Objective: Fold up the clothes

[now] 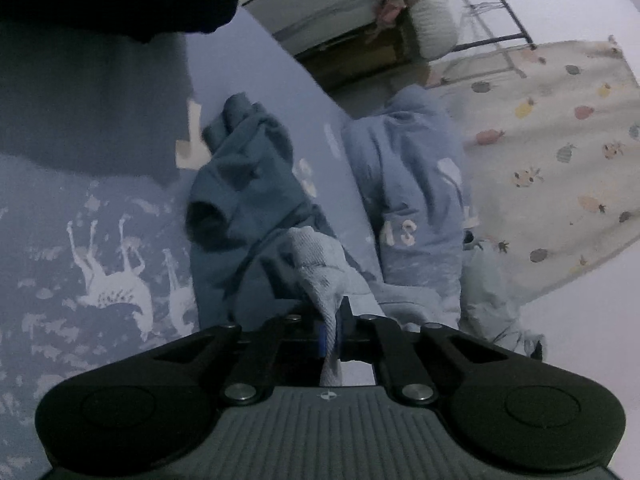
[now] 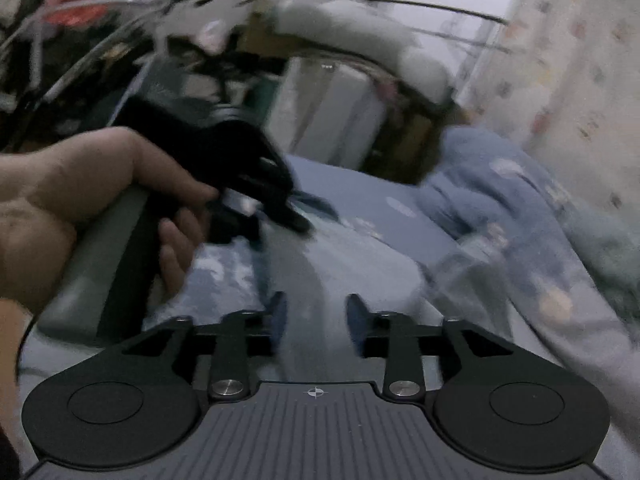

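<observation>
My left gripper [image 1: 331, 330] is shut on a fold of a teal-blue garment [image 1: 244, 208], pinching its lighter inner fabric and lifting it over the blue bed sheet [image 1: 100, 208]. A second, light blue garment with white "13" lettering [image 1: 412, 184] lies crumpled to the right on the bed edge. My right gripper [image 2: 316, 312] is open, with pale blue cloth [image 2: 316, 264] lying between and beyond its fingers. In the right wrist view the person's hand [image 2: 80, 200] holds the left gripper [image 2: 248, 176] at the left. The light blue garment [image 2: 500, 200] lies at the right.
The sheet has a white animal print [image 1: 116, 280]. A cream blanket with small fruit prints [image 1: 560, 152] lies at the right. Boxes and white bedding [image 1: 340, 4] stand beyond the bed. The right wrist view is motion-blurred, with clutter and wires [image 2: 100, 20] behind.
</observation>
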`<action>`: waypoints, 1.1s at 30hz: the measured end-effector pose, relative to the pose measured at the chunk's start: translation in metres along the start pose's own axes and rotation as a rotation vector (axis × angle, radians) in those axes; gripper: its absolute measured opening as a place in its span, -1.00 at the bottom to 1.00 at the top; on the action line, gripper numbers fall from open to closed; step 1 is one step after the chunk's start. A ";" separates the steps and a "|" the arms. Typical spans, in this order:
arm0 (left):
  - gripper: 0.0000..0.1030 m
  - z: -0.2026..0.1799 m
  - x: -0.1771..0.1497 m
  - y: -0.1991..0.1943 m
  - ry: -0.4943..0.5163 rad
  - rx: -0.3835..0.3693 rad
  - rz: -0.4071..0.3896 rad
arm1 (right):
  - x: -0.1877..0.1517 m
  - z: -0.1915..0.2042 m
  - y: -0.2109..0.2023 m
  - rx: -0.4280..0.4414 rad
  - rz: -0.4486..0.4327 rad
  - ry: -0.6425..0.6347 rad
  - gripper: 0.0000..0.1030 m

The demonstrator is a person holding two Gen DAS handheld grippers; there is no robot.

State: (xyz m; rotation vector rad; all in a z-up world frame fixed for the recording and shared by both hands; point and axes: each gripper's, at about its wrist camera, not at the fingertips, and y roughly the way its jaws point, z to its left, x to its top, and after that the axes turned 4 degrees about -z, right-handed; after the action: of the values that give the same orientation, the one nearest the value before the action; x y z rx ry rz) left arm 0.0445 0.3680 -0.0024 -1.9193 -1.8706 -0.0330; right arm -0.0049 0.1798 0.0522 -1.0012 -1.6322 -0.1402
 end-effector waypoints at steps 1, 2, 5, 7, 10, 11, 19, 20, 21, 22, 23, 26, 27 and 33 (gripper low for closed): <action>-0.87 0.001 0.000 -0.001 -0.007 -0.005 -0.005 | -0.008 -0.014 -0.016 -0.031 0.013 0.055 -0.03; -0.87 0.000 0.000 0.000 -0.013 -0.008 -0.007 | -0.018 -0.028 -0.032 -0.061 0.028 0.113 0.02; -0.87 -0.003 -0.003 -0.003 -0.001 0.006 -0.019 | -0.057 -0.079 -0.089 -0.216 0.082 0.303 0.17; -0.87 -0.008 -0.007 -0.006 0.026 0.025 -0.030 | -0.092 -0.116 -0.129 -0.354 0.117 0.458 0.25; -0.87 -0.018 -0.014 -0.009 0.072 0.056 -0.047 | -0.161 -0.170 -0.194 -0.604 0.145 0.768 0.34; -0.87 -0.021 -0.016 -0.009 0.084 0.066 -0.050 | -0.184 -0.184 -0.213 -0.685 0.146 0.863 0.38; -0.88 -0.030 -0.030 -0.015 0.174 0.131 -0.063 | -0.321 -0.256 -0.292 -1.089 0.044 1.310 0.51; -0.88 -0.029 -0.031 -0.014 0.173 0.139 -0.061 | -0.334 -0.264 -0.292 -1.102 0.035 1.351 0.51; -0.88 -0.028 -0.031 -0.014 0.164 0.143 -0.062 | -0.346 -0.273 -0.291 -1.104 0.033 1.399 0.51; -0.88 -0.026 -0.031 -0.014 0.154 0.148 -0.063 | -0.357 -0.280 -0.288 -1.097 0.033 1.445 0.51; -0.88 -0.025 -0.031 -0.014 0.145 0.152 -0.063 | -0.365 -0.286 -0.286 -1.092 0.028 1.473 0.51; -0.88 -0.021 -0.030 -0.018 0.108 0.156 -0.074 | -0.376 -0.299 -0.279 -1.066 0.018 1.482 0.52; -0.88 -0.020 -0.028 -0.019 0.098 0.160 -0.077 | -0.378 -0.304 -0.277 -1.051 0.017 1.481 0.52; -0.88 -0.017 -0.015 -0.041 0.100 0.150 -0.118 | -0.389 -0.320 -0.277 -0.981 -0.009 1.510 -0.71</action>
State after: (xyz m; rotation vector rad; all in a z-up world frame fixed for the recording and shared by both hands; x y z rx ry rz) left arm 0.0091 0.3470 0.0202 -1.6760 -1.8629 -0.0242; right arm 0.0414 -0.3819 -0.0585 -1.0716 -0.0733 -1.4128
